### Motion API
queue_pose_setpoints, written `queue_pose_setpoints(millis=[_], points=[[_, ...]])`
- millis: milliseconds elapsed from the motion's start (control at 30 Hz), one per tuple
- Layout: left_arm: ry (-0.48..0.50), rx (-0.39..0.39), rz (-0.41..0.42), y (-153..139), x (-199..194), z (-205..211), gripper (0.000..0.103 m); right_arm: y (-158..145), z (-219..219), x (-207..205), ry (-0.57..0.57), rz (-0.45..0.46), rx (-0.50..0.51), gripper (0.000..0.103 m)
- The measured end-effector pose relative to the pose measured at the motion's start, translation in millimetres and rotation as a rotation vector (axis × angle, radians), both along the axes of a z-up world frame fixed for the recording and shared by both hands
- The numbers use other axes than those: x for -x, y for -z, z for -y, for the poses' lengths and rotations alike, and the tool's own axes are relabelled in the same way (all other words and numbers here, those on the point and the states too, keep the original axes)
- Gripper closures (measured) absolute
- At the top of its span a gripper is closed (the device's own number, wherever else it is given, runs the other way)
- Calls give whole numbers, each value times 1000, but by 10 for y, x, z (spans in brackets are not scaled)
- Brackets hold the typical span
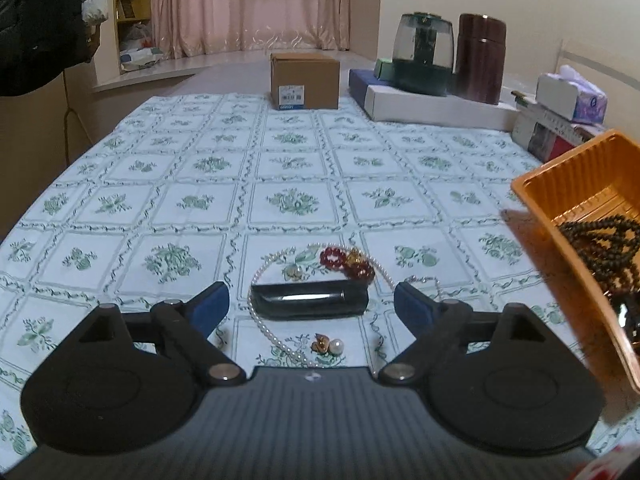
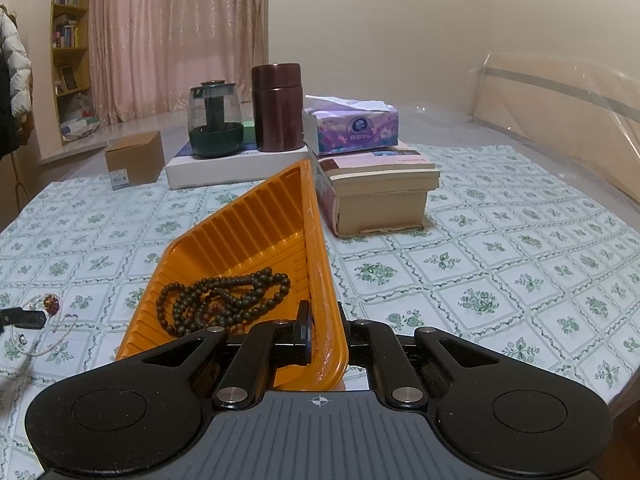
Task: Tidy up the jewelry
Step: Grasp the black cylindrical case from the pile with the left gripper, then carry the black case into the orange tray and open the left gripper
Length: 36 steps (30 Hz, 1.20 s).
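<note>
In the left wrist view my left gripper (image 1: 311, 304) is open, its blue-padded fingers on either side of a black cylindrical case (image 1: 308, 300) lying on the tablecloth. A white pearl necklace (image 1: 264, 320) loops around the case. A red bead bracelet (image 1: 348, 262) lies just beyond it, and small earrings with a pearl (image 1: 328, 346) lie in front. My right gripper (image 2: 326, 332) is shut on the near rim of an orange plastic tray (image 2: 256, 220), holding it tilted. A dark wooden bead necklace (image 2: 224, 300) lies in the tray. The tray also shows in the left wrist view (image 1: 576, 184).
A floral tablecloth (image 1: 200, 168) covers the table. At the back stand a cardboard box (image 1: 305, 80), a glass teapot (image 2: 216, 120), a brown canister (image 2: 278, 108), a tissue box (image 2: 352, 124) and stacked books (image 2: 380, 196) just beyond the tray.
</note>
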<state>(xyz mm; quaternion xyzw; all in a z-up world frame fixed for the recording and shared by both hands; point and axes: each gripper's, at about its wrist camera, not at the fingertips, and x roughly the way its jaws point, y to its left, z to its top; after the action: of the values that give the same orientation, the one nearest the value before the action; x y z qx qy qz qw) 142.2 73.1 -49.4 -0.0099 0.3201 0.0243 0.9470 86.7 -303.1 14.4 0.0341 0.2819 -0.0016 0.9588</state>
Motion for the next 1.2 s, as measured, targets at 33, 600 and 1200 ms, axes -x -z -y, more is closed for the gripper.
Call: queue_pose_setpoints(millis=[33, 600, 1200], points=[[-1, -5, 0, 22, -11, 8, 15, 4, -4, 2, 0, 0, 2, 95], [0, -62, -4, 217, -242, 42, 26, -6, -18, -24, -1, -5, 15, 95], [11, -64, 14, 61, -154, 68, 28, -14, -14, -30, -2, -2, 17, 95]])
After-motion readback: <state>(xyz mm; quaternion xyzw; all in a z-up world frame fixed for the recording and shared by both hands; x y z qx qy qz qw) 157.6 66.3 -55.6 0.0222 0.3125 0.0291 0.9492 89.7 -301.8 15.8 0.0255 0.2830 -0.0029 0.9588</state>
